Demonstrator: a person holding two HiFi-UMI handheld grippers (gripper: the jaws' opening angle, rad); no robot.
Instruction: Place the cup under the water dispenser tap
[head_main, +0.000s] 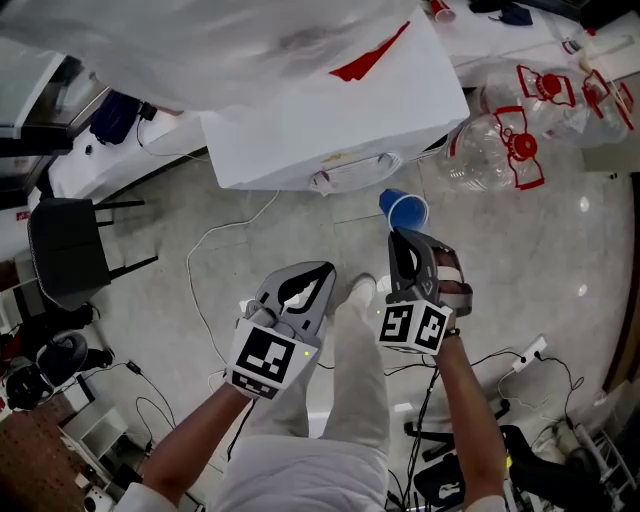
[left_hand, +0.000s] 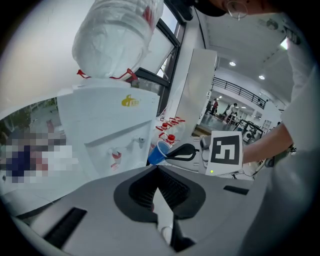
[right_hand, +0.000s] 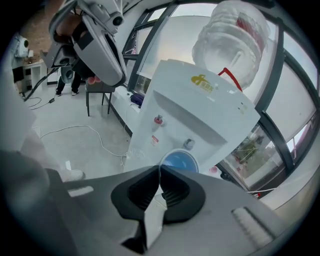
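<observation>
Grey floor (head_main: 560, 270), water dispenser (head_main: 330, 110) at 12 o'clock; right tongs (head_main: 402, 235) pinch blue cup (head_main: 404, 210) rim, left tongs (head_main: 318, 275) closed, empty. Transport step, likely; next: advance under tap (right_hand: 188, 144).

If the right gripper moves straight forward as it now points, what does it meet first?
Probably the water dispenser, near the grey tap; the blue cup pinched in the right gripper would touch before the jaws. Depth is unclear.

The cup (right_hand: 180, 161) is half-hidden behind the tips of the right gripper (right_hand: 159, 171) — bottle (left_hand: 117, 37) clipped at the top edge.
</observation>
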